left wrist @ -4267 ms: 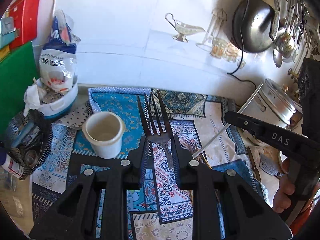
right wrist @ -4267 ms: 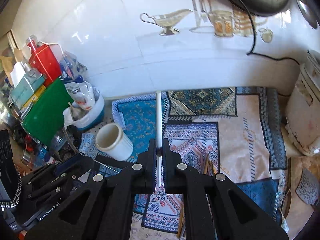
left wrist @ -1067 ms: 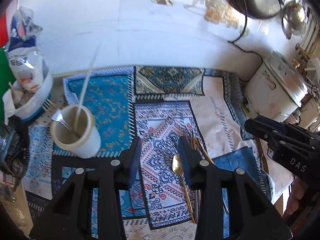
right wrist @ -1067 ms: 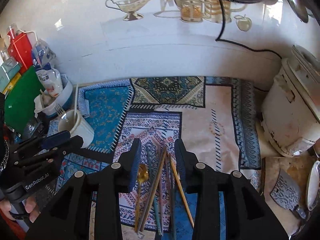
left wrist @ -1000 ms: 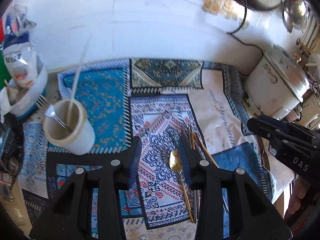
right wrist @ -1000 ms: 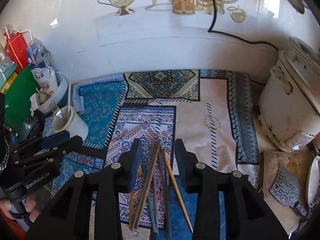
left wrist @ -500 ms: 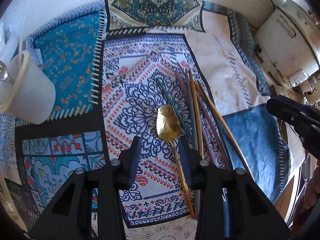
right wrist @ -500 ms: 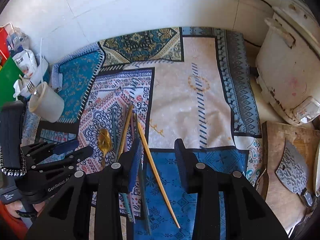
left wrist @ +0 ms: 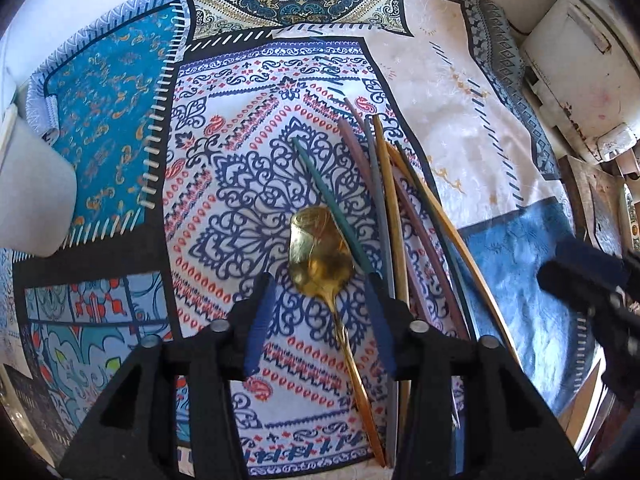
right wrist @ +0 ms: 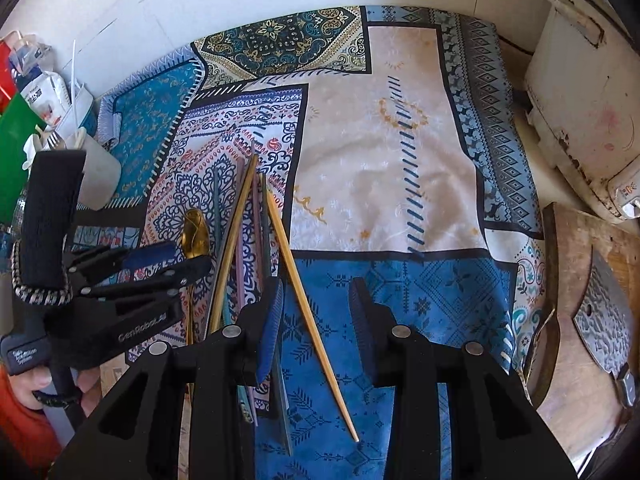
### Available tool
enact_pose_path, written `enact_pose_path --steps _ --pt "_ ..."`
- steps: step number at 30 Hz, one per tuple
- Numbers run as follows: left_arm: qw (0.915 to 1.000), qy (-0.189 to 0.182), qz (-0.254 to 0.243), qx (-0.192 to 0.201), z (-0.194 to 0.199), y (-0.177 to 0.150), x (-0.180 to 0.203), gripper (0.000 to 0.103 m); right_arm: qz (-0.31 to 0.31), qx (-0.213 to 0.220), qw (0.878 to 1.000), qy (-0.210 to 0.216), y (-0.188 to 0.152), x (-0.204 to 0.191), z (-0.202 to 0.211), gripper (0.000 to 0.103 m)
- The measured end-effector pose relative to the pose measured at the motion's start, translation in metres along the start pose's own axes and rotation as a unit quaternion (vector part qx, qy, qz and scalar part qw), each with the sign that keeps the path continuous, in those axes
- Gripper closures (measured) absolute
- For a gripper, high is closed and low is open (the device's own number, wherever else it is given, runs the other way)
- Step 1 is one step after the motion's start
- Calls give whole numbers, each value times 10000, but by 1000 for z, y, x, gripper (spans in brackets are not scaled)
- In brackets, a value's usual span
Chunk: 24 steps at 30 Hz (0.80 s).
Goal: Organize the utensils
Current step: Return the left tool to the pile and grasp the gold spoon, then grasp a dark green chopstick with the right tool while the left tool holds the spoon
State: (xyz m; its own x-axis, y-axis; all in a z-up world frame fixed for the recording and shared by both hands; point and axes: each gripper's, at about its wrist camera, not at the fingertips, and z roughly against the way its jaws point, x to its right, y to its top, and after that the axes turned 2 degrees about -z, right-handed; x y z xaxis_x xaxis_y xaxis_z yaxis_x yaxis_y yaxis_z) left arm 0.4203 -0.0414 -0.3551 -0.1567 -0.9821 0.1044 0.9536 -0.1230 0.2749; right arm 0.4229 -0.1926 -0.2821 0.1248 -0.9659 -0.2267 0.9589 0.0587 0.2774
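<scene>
Left wrist view: the left gripper (left wrist: 320,284), jaws spread, straddles the neck of a gold spoon (left wrist: 318,248) lying on a patterned cloth (left wrist: 240,184) beside coloured chopsticks (left wrist: 384,208) (touching its bowl). Right gripper (right wrist: 316,292), also spread, hovers over one tan chopstick (right wrist: 308,304); a white cup (right wrist: 98,176) holds a fork

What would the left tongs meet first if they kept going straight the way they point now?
Probably the gold metal spoon: its bowl lies on the patterned cloth between the open left tongs, handle running back underneath. Depth is unclear.
</scene>
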Motion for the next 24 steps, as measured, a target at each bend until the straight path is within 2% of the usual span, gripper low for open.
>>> enact_pose_path --steps 3,10,15,24 --pt "9999 102 -56 101 -4 5 7 51 -6 -16 10000 55 -4 1 -1 72" --pt "9975 522 -204 427 -11 9 19 52 4 -276 9992 285 -10 -4 -16 72" --pt "9969 511 -172 571 -10 8 14 68 9 -432 9980 464 -8 -9 -28 77" --pt "9973 334 -179 627 -5 2 6 70 -2 -645 9958 655 9 -18 -52 89"
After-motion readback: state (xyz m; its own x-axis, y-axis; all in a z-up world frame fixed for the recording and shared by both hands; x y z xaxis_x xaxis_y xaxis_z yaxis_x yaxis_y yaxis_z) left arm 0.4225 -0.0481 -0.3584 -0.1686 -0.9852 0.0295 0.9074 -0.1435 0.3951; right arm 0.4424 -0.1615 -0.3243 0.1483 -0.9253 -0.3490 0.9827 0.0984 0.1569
